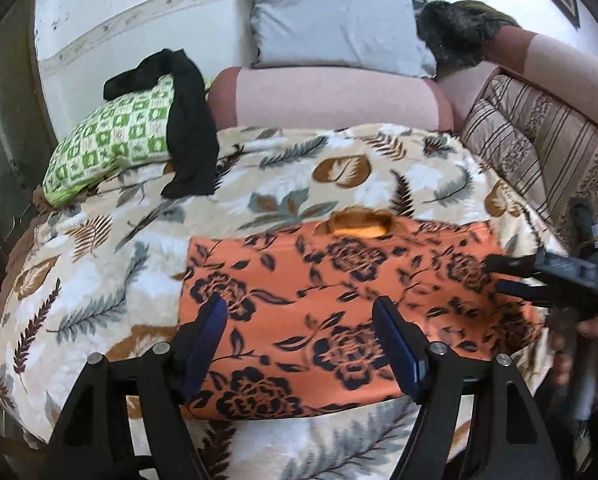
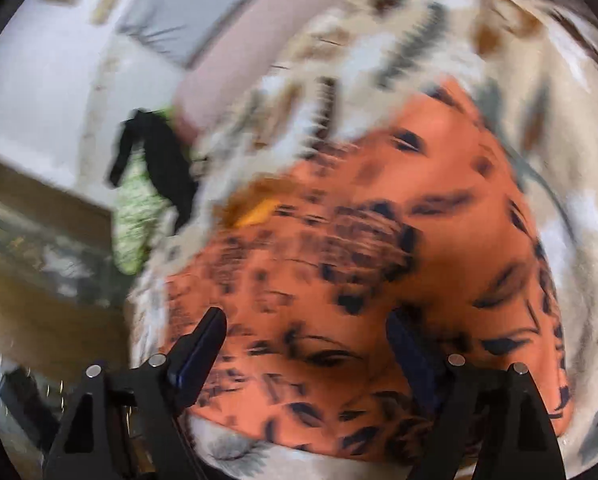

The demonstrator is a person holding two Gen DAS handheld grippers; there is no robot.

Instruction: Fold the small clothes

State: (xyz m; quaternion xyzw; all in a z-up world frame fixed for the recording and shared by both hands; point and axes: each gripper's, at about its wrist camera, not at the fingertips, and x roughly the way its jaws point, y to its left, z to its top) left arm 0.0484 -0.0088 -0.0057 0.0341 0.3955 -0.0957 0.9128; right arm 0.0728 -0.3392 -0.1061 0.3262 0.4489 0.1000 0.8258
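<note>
An orange garment with dark flower print [image 1: 339,292] lies flat on a leaf-patterned blanket [image 1: 111,264], its neck opening [image 1: 359,222] at the far edge. My left gripper [image 1: 299,344] is open and empty, just above the garment's near left part. My right gripper [image 1: 499,276] shows at the garment's right edge in the left wrist view, fingers slightly apart. In the blurred right wrist view, the right gripper [image 2: 307,348] is open and empty over the orange garment [image 2: 379,260].
A black garment [image 1: 187,120] is draped over a green checked pillow [image 1: 111,140] at the far left. A pink bolster [image 1: 331,96], a grey pillow [image 1: 335,24] and striped cushions [image 1: 539,140] line the back and right. A brown cabinet [image 2: 39,260] stands left.
</note>
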